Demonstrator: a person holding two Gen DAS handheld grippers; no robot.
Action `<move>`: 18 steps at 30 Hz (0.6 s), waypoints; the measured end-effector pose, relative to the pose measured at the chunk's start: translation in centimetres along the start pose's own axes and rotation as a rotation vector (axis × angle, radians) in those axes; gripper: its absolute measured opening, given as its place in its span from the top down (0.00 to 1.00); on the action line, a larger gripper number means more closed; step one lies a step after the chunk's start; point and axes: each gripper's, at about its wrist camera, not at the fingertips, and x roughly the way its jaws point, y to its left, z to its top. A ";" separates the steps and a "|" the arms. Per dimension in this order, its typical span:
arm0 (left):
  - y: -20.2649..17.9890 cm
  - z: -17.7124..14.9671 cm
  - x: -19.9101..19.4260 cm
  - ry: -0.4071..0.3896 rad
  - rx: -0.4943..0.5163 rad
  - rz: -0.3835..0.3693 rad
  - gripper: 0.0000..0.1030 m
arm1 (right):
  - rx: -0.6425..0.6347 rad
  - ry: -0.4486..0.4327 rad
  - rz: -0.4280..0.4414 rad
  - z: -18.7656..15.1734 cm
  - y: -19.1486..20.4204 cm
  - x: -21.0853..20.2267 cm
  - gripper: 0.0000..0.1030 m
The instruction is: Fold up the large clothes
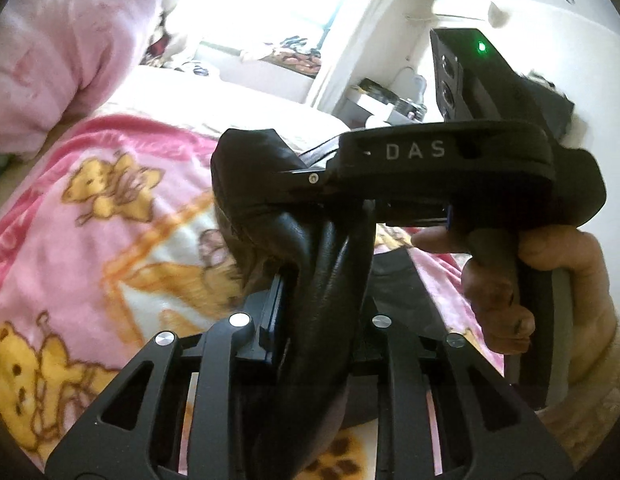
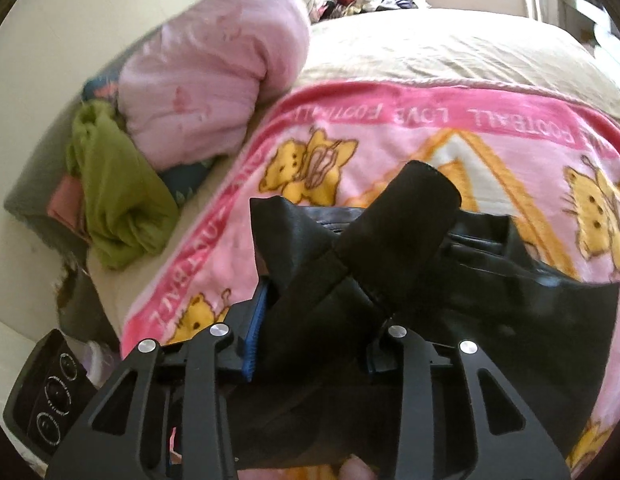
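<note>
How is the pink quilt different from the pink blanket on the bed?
The quilt is plain pale pink; the blanket has yellow bears and a darker pink border with letters. The quilt is bunched into a thick roll at the bed's edge; the blanket lies spread flat. Black clothing lies on the blanket, none on the quilt. Both are pink bedding.

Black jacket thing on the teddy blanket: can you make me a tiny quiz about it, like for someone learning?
1. True or false: the blanket under the black garment is plain green.
2. What sits between the jaws of the right gripper? A: part of the black garment. B: a cup. C: a book.
3. Fill in the missing word: the blanket's pink border reads LOVE ____.

Key: 1 false, it is pink with yellow animals. 2 A. 3 FOOTBALL.
</note>
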 end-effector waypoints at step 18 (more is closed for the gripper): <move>-13.6 -3.2 4.9 0.142 0.209 -0.209 0.65 | 0.308 -0.135 0.207 -8.9 -19.1 -6.0 0.75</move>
